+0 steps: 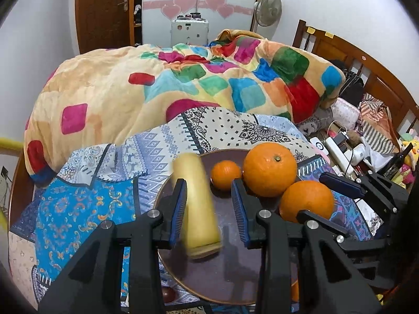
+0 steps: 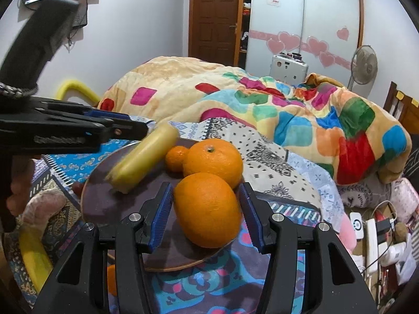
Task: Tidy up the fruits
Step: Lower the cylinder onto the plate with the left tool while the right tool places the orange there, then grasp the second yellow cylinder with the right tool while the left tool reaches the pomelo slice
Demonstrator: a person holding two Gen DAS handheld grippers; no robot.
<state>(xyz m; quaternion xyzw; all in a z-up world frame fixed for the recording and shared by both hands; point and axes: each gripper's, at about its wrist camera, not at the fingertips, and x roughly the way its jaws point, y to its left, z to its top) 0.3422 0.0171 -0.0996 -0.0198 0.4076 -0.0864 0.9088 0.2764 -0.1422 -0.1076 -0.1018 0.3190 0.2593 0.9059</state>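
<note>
A dark round plate [image 1: 227, 274] [image 2: 104, 204] lies on the patterned bedspread. On it are a yellow banana [image 1: 199, 206] [image 2: 141, 157], motion-blurred, a small mandarin [image 1: 225, 174] [image 2: 177, 158], a big orange [image 1: 269, 168] [image 2: 212, 162] and a second big orange [image 1: 306, 201] [image 2: 208, 209]. My left gripper [image 1: 209, 212] [image 2: 136, 128] is open over the plate, its jaws astride the banana without gripping it. My right gripper [image 2: 207, 214] [image 1: 340, 183] is open, its jaws on either side of the near orange with gaps.
A heaped colourful quilt [image 1: 157, 89] lies behind the plate. Another orange [image 2: 111, 280] and a small dark fruit [image 1: 167, 294] lie off the plate near its front edge. Chargers, cables and clutter [image 1: 348, 151] fill the right side by the wooden headboard [image 1: 366, 65].
</note>
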